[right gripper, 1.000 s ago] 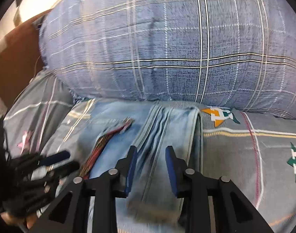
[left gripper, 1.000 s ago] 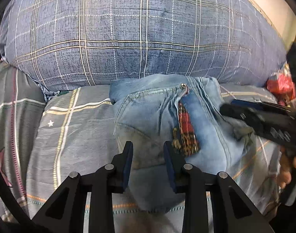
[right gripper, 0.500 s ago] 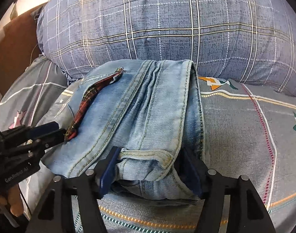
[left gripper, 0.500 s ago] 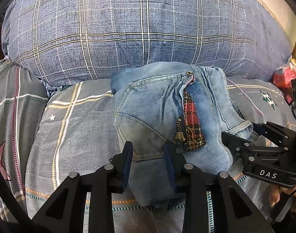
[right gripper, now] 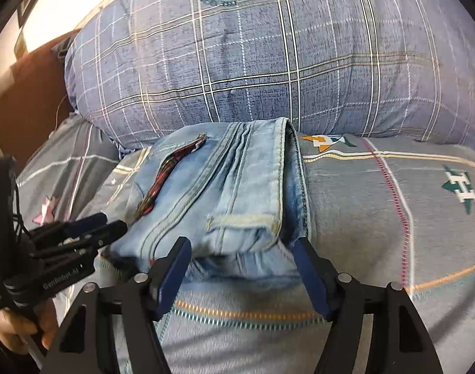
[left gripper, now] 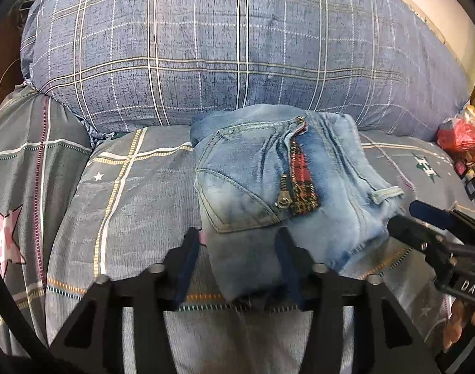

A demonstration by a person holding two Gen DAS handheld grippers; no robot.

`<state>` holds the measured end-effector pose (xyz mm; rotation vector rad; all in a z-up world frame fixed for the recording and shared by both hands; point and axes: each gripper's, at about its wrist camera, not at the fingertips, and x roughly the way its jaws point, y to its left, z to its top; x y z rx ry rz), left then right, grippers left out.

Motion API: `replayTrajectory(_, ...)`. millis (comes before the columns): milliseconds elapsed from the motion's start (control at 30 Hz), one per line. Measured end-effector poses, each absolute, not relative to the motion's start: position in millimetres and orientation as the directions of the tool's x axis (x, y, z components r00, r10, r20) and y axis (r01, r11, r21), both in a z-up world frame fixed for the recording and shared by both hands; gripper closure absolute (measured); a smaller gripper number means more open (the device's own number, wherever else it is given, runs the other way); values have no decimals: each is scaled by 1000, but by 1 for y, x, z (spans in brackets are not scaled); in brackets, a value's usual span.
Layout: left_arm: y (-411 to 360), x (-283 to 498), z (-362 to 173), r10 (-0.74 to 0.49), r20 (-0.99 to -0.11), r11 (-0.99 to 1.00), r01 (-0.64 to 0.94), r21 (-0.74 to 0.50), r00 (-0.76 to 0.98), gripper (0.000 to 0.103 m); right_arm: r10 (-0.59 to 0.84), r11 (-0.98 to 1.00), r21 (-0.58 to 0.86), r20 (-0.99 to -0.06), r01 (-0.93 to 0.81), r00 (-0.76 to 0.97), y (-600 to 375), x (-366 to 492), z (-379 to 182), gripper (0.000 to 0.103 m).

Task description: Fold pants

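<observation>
- Black-framed left gripper, blue pads: jaws are opening, and the near lower corner of the pants lies between them. The pads appear to stand clear of the cloth on both sides, so nothing is gripped.
- Right gripper: jaws are opening wider than the left pair. The near end of the folded denim, with its belt loop, sits between the pads but seems to be untouched by either.
- Each gripper shows in the other's view: the right one at the right edge of the left wrist view, the left one at the left edge of the right wrist view, each with part of a hand below it.
- Pants: a compact folded bundle of light blue denim lying directly ahead of both grippers, long axis running away from them toward the pillow. A red plaid zipper trim runs along that axis.
- Governing relation: the bundle's near edge lies at both sets of fingertips, its far edge touching or just beside the pillow. Neither hand is clearly nearer.
- Support: grey plaid bedding beneath the bundle. Red packaging lies well apart at the right.
- Judgement: folding appears complete or nearly so, with both grippers releasing.
</observation>
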<state>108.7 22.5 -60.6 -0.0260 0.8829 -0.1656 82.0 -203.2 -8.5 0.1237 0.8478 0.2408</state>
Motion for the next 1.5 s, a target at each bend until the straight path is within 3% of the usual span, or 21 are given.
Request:
replayTrajectory(133,21,92,-53,-149,-743,986,154,-63,653,39,263,965,205,-722,-166,640,-199,64,-4,26)
replayTrajectory(267,16,75,-45,-137,-724,984,175,-23,676,39,267,964,204,-717,-173,644,-197,45,2,23)
replayTrajectory(333,14,65,-40,-130,-710,984,175,-9,692,37,266,964,197,-714,-179,647,-195,35,6,11)
replayTrajectory(433,13,53,-32,-133,-692,984,176,-9,709,34,261,965,189,-706,-180,659,-194,22,12,3)
replayTrajectory(767,10,16,-2,-103,-601,986,159,41,792,19,246,969,184,-696,-163,674,-199,-9,27,2)
replayTrajectory(1500,7,-33,20,-90,-554,991,129,32,828,14,230,973,172,-661,-153,714,-198,-58,69,0)
